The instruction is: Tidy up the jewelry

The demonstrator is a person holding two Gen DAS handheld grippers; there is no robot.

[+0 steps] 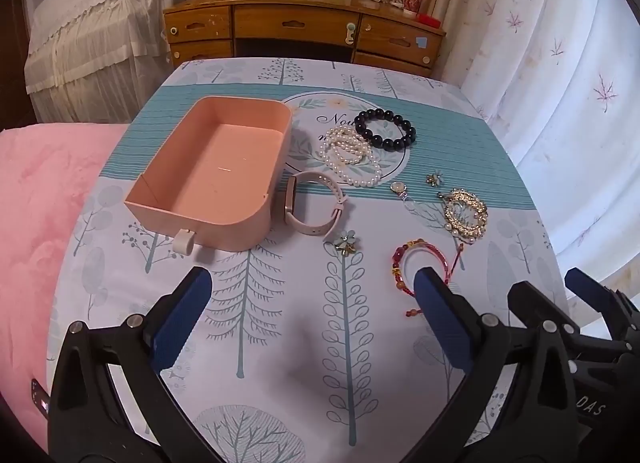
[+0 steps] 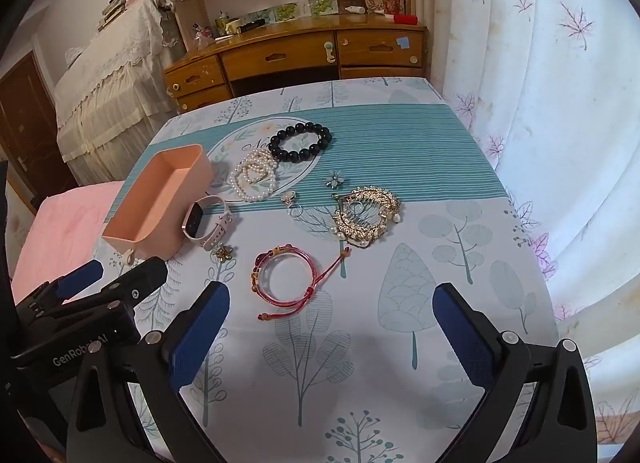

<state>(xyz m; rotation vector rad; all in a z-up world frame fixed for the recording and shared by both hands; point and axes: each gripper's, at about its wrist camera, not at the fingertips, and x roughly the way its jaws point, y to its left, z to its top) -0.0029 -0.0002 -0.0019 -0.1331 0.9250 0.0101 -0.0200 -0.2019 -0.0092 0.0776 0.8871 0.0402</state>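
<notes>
Pink tray [image 1: 208, 171], empty, on tree-print tablecloth [image 1: 288, 343]. Beige watch [image 1: 316, 209] just beside tray's right wall. Pearl bracelets [image 1: 350, 157] beyond watch; black bead bracelet [image 1: 386, 129] touching pearls on far side. Flower brooch [image 1: 345, 242] near tray's front right corner. Red cord bracelet [image 2: 286, 277] farther right of tray; gold hair clip [image 2: 366, 217] beyond it. Left gripper [image 1: 308, 295] fully open, holding nothing, hovering in front of tray. Right gripper [image 2: 332, 305] fully open, empty, hovering near red cord bracelet.
</notes>
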